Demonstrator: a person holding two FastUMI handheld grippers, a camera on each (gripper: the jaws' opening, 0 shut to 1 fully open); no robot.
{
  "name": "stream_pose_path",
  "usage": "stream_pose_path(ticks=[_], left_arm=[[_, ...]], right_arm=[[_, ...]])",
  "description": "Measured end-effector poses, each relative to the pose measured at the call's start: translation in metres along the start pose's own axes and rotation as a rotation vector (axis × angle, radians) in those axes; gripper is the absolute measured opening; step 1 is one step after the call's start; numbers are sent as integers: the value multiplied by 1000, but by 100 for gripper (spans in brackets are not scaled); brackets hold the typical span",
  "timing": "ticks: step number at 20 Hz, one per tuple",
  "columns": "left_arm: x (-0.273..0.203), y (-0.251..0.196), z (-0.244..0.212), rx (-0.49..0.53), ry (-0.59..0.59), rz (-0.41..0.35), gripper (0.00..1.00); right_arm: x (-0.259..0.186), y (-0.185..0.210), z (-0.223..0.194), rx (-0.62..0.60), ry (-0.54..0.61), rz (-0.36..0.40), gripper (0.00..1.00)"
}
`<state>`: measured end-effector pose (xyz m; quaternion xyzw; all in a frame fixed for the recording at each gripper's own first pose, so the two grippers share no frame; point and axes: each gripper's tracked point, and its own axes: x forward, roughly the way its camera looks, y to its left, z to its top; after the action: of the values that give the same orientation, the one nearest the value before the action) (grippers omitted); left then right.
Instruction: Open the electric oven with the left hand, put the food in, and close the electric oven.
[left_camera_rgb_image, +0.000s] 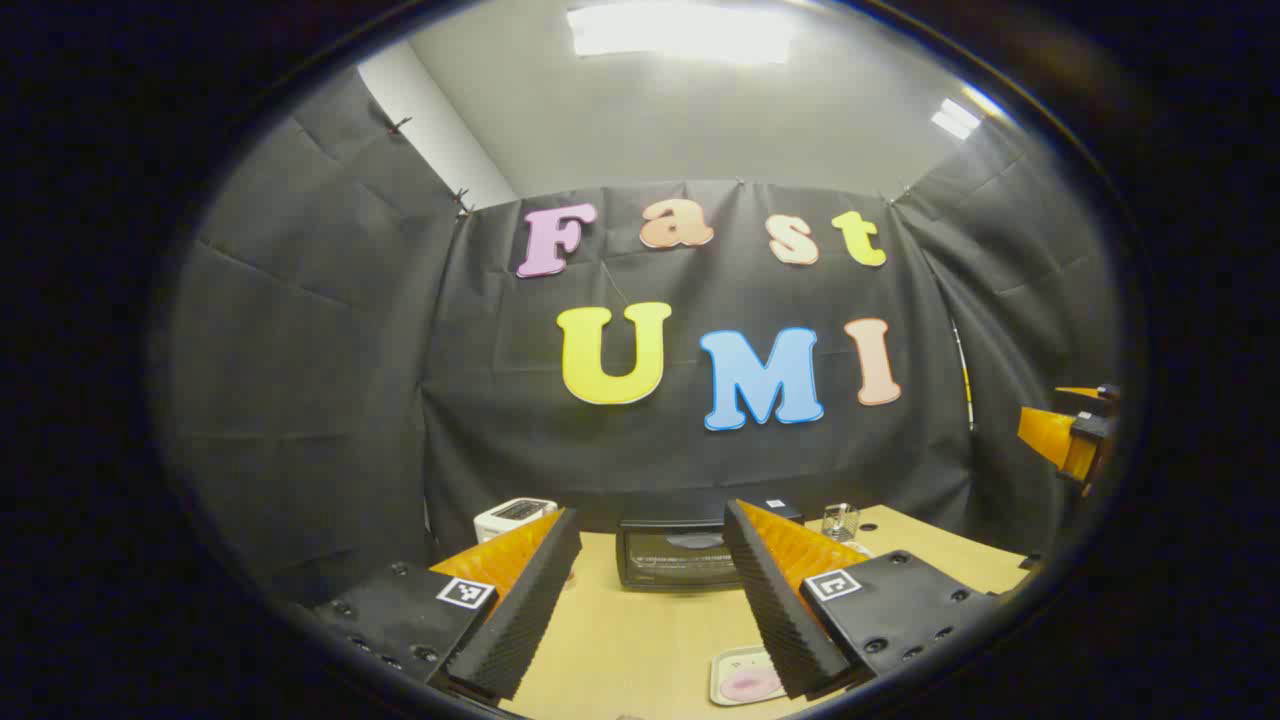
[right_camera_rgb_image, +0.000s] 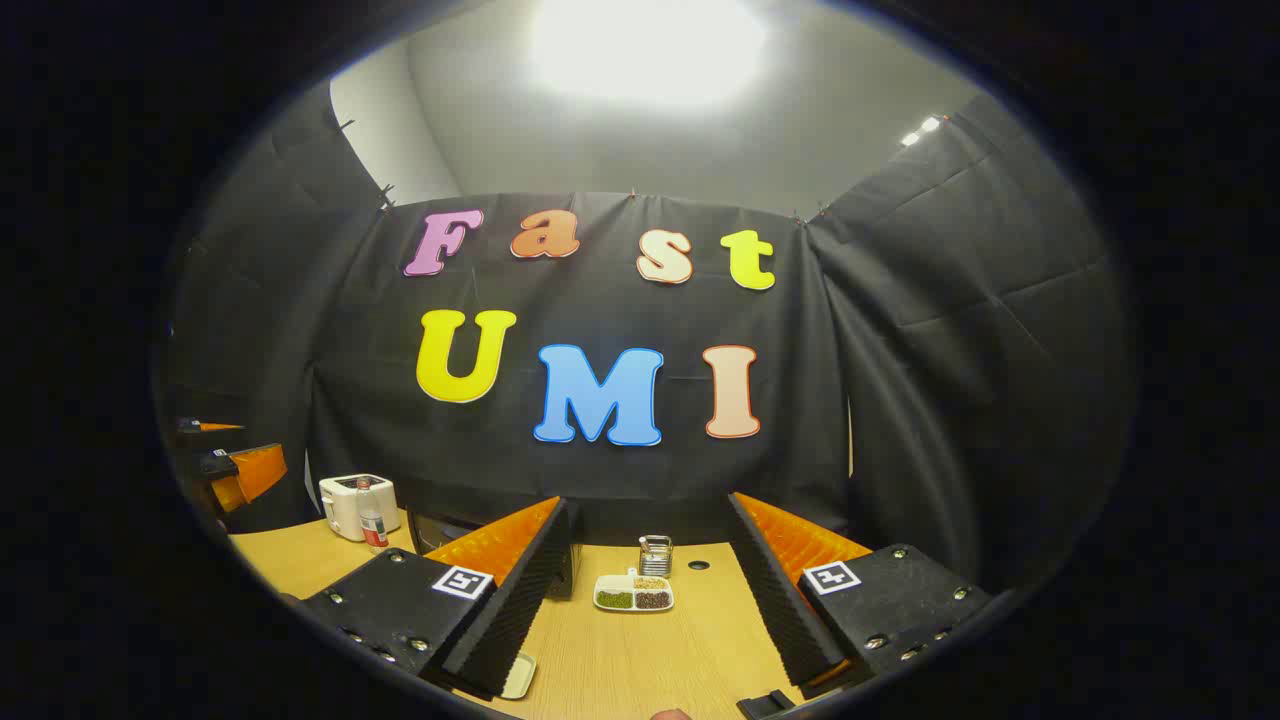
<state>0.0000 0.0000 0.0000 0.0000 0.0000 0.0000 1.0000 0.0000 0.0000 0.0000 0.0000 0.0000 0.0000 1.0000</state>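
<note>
The wooden worktop (left_camera_rgb_image: 640, 640) carries the black electric oven (left_camera_rgb_image: 675, 555) at its far edge against the booth wall, its door closed, seen in the left gripper view between the spread fingers of the left gripper (left_camera_rgb_image: 650, 600), which holds nothing. The right gripper (right_camera_rgb_image: 640, 600) is likewise open and empty above the worktop. A white toaster (right_camera_rgb_image: 350, 505) stands at the far left. Food sits on a small plate (left_camera_rgb_image: 745, 677) on the worktop just in front of the left gripper, well short of the oven.
</note>
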Motion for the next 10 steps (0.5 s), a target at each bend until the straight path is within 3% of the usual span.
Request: stream_pose_path(ticks=[10], left_arm=[[4, -28, 6, 5, -16, -7, 100]], right_arm=[[8, -15, -11, 24, 18, 10, 97]])
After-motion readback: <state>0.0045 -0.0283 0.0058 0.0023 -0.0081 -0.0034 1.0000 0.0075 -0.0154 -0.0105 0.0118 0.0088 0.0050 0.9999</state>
